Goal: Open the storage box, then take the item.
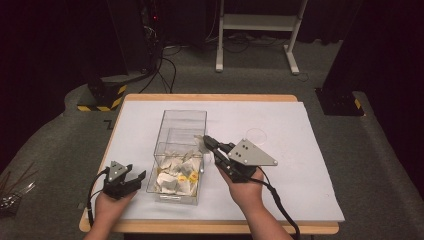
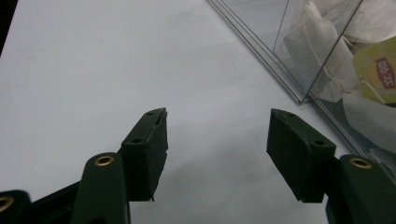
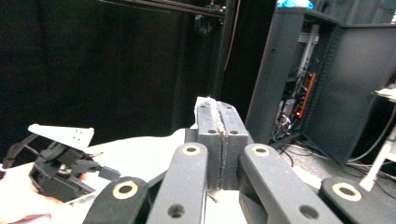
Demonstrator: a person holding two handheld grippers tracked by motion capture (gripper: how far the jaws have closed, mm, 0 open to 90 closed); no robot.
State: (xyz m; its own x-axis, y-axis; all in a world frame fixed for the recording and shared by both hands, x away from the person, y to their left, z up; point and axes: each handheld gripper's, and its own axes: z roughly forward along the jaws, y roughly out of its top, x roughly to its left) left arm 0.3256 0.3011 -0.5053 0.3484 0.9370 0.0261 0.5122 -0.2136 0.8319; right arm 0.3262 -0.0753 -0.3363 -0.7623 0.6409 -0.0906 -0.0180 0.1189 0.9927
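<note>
A clear plastic box (image 1: 182,120) stands on the white table cover, its near half heaped with several tea bags (image 1: 175,172), some with yellow tags (image 2: 380,70). My right gripper (image 1: 206,139) hovers over the box's right wall, tilted toward it. Its jaws are shut on a tea bag (image 1: 200,143), and a white edge of that tea bag (image 3: 204,100) sticks out above the pressed pads. My left gripper (image 1: 135,177) rests low on the table just left of the box's near corner. It is the left gripper (image 2: 217,149) whose jaws stand open with only bare table between them.
A small clear round disc (image 1: 256,134) lies on the white cover (image 1: 280,190) right of the box. A dark equipment rack (image 3: 322,70) and cables stand beyond the table. In the right gripper view the left hand's gripper (image 3: 60,163) appears at the lower left.
</note>
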